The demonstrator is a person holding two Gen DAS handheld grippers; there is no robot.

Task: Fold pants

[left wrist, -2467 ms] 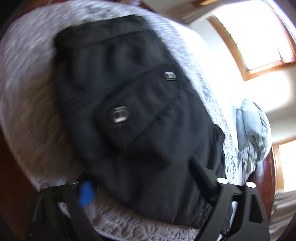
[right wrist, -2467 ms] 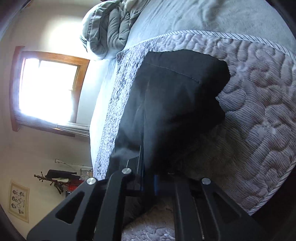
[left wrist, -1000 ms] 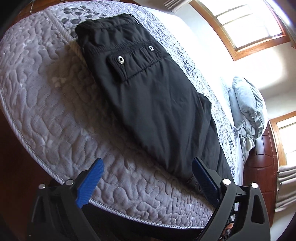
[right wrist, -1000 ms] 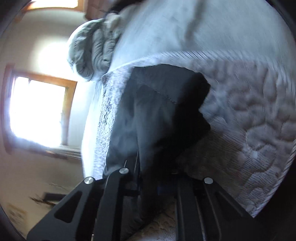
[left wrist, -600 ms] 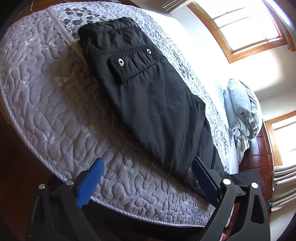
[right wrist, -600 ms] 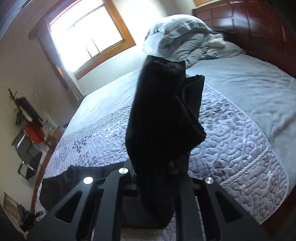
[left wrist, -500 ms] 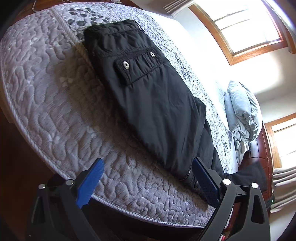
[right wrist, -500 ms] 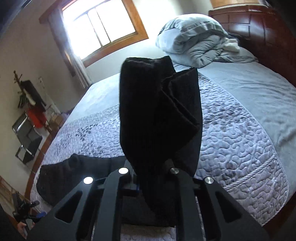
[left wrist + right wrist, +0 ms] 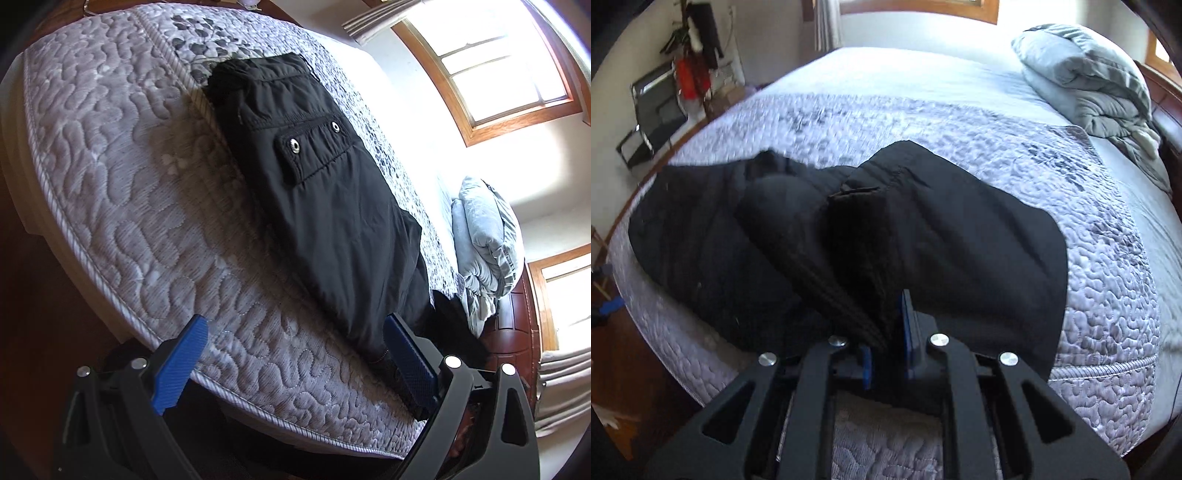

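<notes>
Black pants (image 9: 332, 206) lie lengthwise on the quilted grey bed (image 9: 122, 192), waist end far from me, a snap pocket flap facing up. My left gripper (image 9: 291, 354) hangs open over the bed's near edge with nothing between its blue pads; the pants' lower part runs past its right finger. In the right wrist view my right gripper (image 9: 886, 336) is shut on the bunched leg end of the pants (image 9: 860, 243), which it holds lifted and doubled over the rest of the garment. The cloth hides most of the pads.
A rumpled grey duvet (image 9: 1089, 81) sits at the head of the bed by a dark wooden headboard (image 9: 517, 332). Windows (image 9: 498, 62) stand behind. A chair and a coat stand (image 9: 690, 55) are on the floor at the far left. Dark wood floor surrounds the bed.
My right gripper has swung round and carried the leg end up and over toward the waist. The left gripper drifted a little along the bed edge, still open.
</notes>
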